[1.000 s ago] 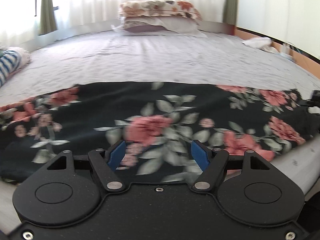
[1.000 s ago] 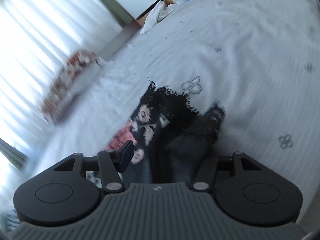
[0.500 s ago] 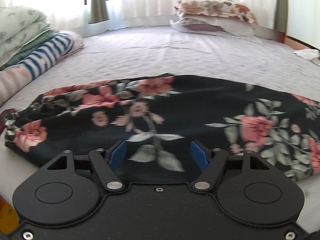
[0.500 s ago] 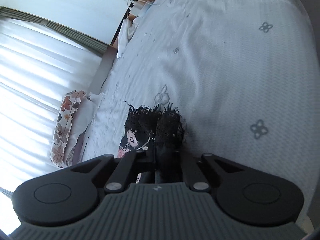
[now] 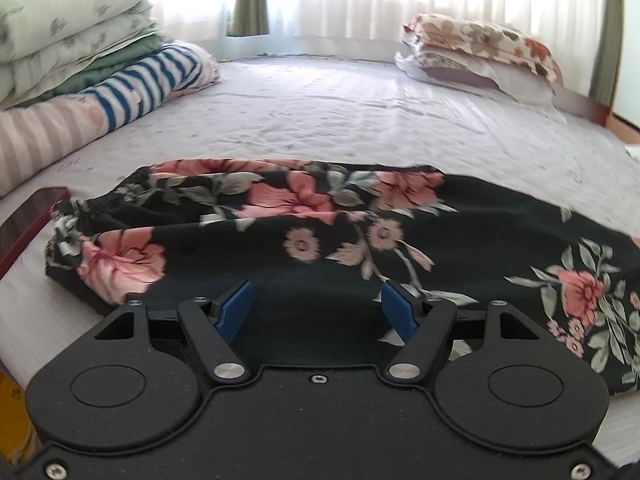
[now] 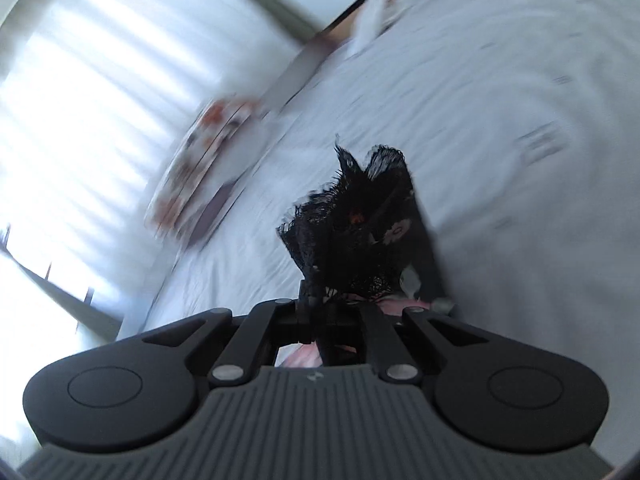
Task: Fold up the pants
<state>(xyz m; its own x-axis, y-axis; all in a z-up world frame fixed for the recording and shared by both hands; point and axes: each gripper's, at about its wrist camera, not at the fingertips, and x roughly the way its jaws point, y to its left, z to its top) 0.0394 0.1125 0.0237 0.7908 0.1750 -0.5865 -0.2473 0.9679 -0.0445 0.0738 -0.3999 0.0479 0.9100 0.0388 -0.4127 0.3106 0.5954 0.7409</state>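
Pants [image 5: 320, 232]: black floral, lay lengthwise across the bed [image 5: 360, 120], waistband toward 9 o'clock in the left wrist view, legs running off past 3 o'clock; spread flat, presumably so that one end could be carried over the other.

Left gripper [image 5: 316, 308]: jaws released and wide apart, blue pads [image 5: 234, 310] at either side of the near edge of the pants, nothing between them; judged to be poised low over that edge to pin or take it.

Right gripper [image 6: 332, 304]: clenched on a bunched, frayed black hem [image 6: 360, 216] of the pants, which stood up at 12 o'clock from the closed jaws; view blurred; the hem appeared raised off the bed, probably held for folding.

Phone [image 5: 28, 216]: red-edged, at 9 o'clock, just beside the waistband.

Bedding stack [image 5: 80, 52]: folded, at 10 o'clock, well apart from the pants.

Pillows [image 5: 480, 52]: at 1 o'clock, far end of the bed.
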